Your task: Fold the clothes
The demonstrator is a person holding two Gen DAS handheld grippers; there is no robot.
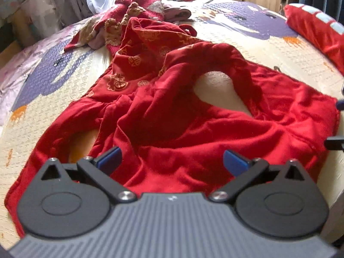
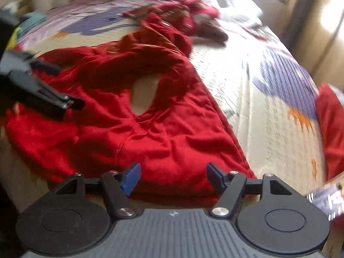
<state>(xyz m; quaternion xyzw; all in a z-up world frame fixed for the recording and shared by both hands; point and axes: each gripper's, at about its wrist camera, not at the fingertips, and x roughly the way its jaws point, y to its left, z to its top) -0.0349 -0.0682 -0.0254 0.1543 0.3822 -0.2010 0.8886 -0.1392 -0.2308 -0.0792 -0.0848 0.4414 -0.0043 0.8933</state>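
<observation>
Red garment (image 2: 163,129) lies flat and rumpled on the bed (image 2: 258,111), near hem just below both tools. Bare quilt right of it. Right gripper (image 2: 173,177) jaws apart, empty. Left gripper (image 1: 172,161) wide apart, empty. Further back: red clothes pile (image 1: 133,15).

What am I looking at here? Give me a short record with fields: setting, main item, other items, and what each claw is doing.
setting: bed with patterned cover
main item: red garment spread crumpled, cover showing through an opening
other items: heap of clothes behind; red cushion to the side
left claw: open, over the garment, holding nothing
right claw: open, nothing held
</observation>
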